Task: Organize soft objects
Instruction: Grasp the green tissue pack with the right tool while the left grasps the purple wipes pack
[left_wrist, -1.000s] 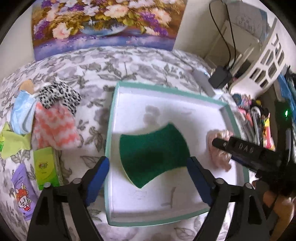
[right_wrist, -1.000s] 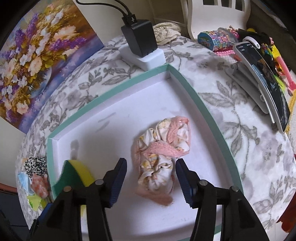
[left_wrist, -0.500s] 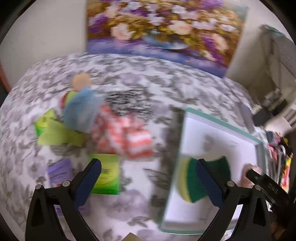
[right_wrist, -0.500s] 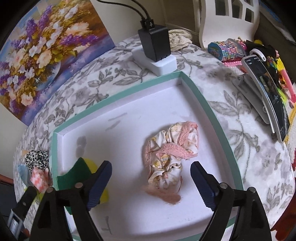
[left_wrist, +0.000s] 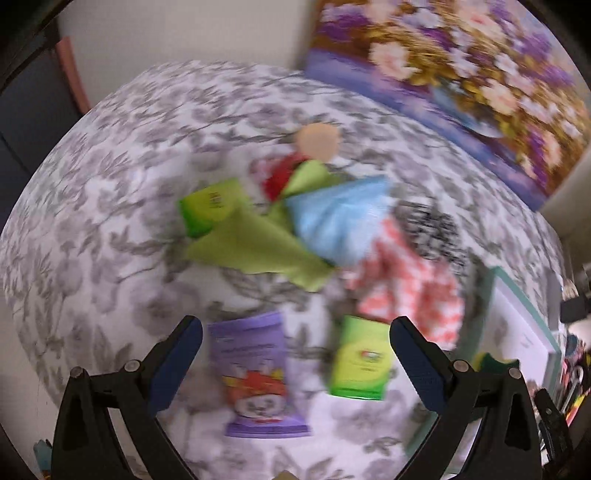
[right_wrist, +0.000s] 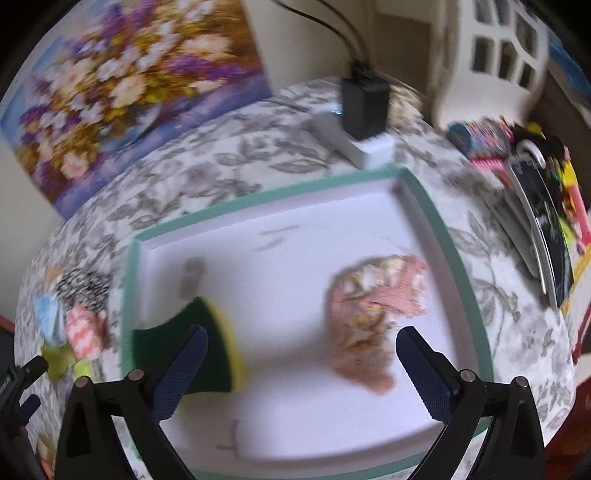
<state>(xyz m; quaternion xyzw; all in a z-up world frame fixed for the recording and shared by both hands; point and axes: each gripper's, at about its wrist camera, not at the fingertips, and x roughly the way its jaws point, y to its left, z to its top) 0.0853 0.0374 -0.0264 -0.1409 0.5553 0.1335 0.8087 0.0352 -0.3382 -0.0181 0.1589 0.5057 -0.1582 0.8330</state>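
The left claw (left_wrist: 295, 354) stands wide with nothing gripped, above a purple packet (left_wrist: 256, 373) and a green packet (left_wrist: 360, 356) lying on the floral table (left_wrist: 110, 221). Beyond them, left of the tray (left_wrist: 524, 325), sit the loose soft things: a lime cloth (left_wrist: 255, 247), a blue cloth (left_wrist: 340, 221) and a pink-and-white checked cloth (left_wrist: 410, 291).

The right claw (right_wrist: 301, 363) has just been opening and now stands wide, empty, over the white tray (right_wrist: 280, 192). Inside the tray lie a green-and-yellow sponge (right_wrist: 210, 332) near its left wall and a pink scrunchie (right_wrist: 373, 314) toward its right wall.
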